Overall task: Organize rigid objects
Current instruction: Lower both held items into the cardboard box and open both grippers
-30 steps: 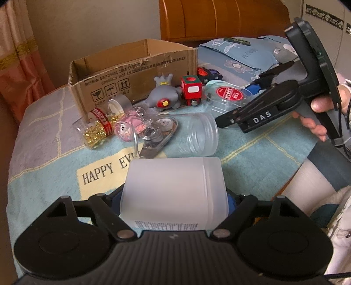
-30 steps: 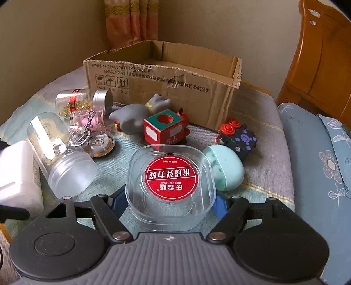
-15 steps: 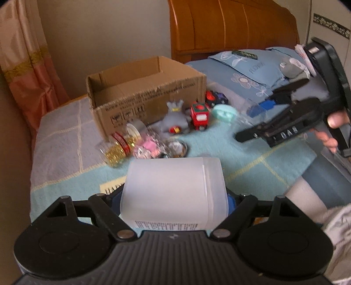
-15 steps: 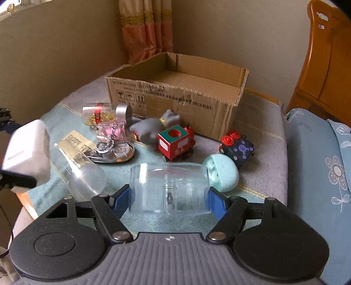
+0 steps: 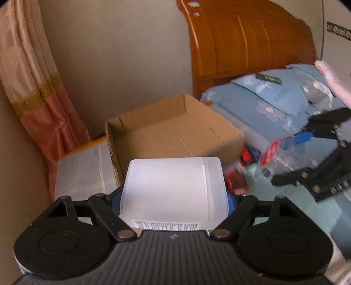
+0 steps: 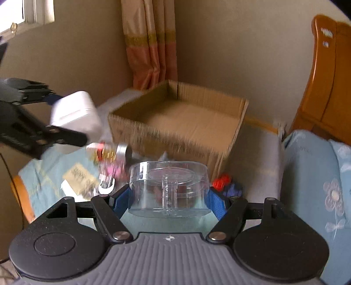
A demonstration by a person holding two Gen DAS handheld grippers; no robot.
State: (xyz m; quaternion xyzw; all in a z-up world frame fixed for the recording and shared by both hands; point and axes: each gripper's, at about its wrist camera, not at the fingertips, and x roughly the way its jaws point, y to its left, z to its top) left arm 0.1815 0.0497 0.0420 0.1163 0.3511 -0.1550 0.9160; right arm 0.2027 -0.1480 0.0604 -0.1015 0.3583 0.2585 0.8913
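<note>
Left wrist view: left gripper [image 5: 174, 198] clamps white plastic bottle [image 5: 173, 188] sideways, lifted clear | cardboard box [image 5: 173, 131] just ahead and below, open top ready | right gripper [image 6: 167, 195] grips clear round case [image 6: 169, 188] by its sides, box [image 6: 186, 122] ahead | likely both loads bound for box.

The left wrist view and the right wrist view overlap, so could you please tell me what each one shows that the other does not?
Only the left wrist view shows the clear case's red label and the headboard's full front. Only the right wrist view shows the window, the jar of gold beads and the flower on the blue bedding. Both show the box, the curtain, the white bottle clamped in the left gripper and the clear case clamped in the right gripper.
</note>
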